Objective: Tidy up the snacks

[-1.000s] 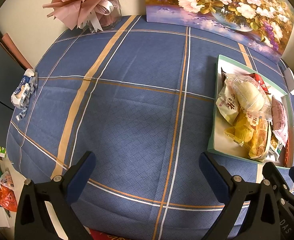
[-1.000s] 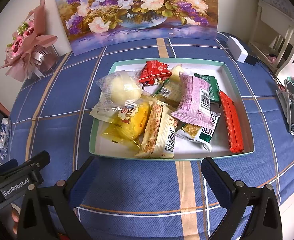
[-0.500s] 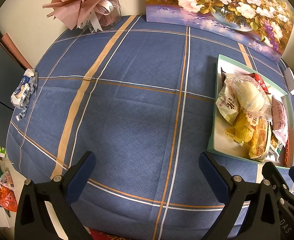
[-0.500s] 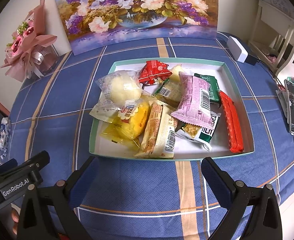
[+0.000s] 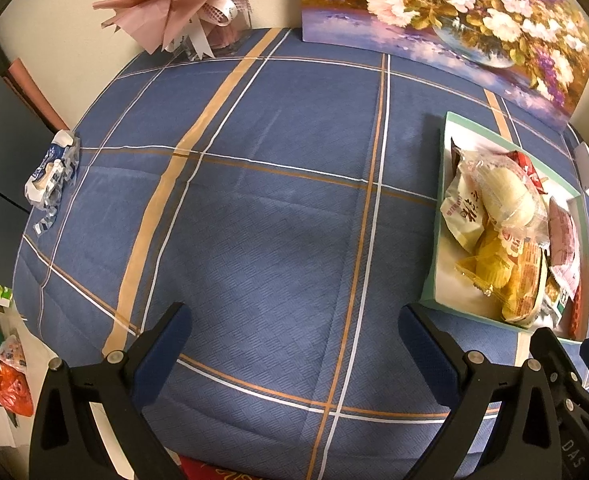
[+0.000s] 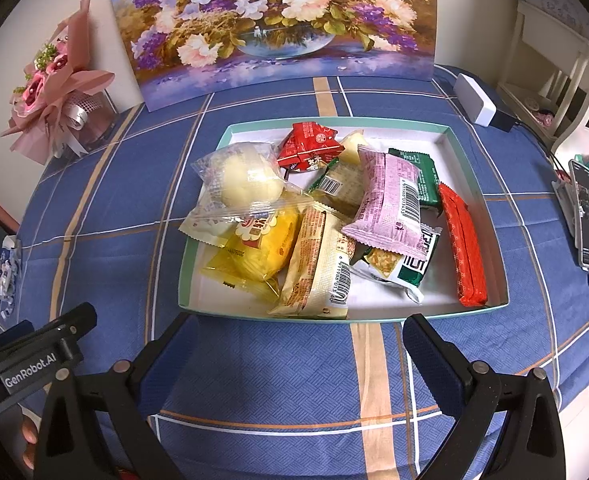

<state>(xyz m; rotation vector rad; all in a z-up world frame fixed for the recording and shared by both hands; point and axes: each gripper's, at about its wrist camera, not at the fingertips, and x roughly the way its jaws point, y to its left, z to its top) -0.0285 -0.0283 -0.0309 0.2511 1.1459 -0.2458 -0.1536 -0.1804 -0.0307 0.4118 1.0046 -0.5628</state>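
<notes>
A shallow green-rimmed tray (image 6: pixel 478 184) sits mid-table, heaped with several wrapped snacks: a clear-bagged white bun (image 6: pixel 246 180), a yellow packet (image 6: pixel 262 248), a cream bar (image 6: pixel 318 268), a pink packet (image 6: pixel 390 200), a red packet (image 6: pixel 308 146) and a long orange-red bar (image 6: pixel 464 244). My right gripper (image 6: pixel 296 344) hovers open just in front of the tray's near rim, holding nothing. My left gripper (image 5: pixel 294 340) is open over bare blue cloth, and the same tray (image 5: pixel 440 240) lies to its right. The right gripper's body (image 5: pixel 566 364) shows at that view's lower right.
A flower painting (image 6: pixel 274 24) leans on the back wall, with a pink bouquet (image 6: pixel 54 96) at back left. A crumpled blue-white wrapper (image 5: pixel 50 176) lies at the left table edge. A white adapter (image 6: pixel 474 98) and a phone (image 6: pixel 586 216) sit to the right.
</notes>
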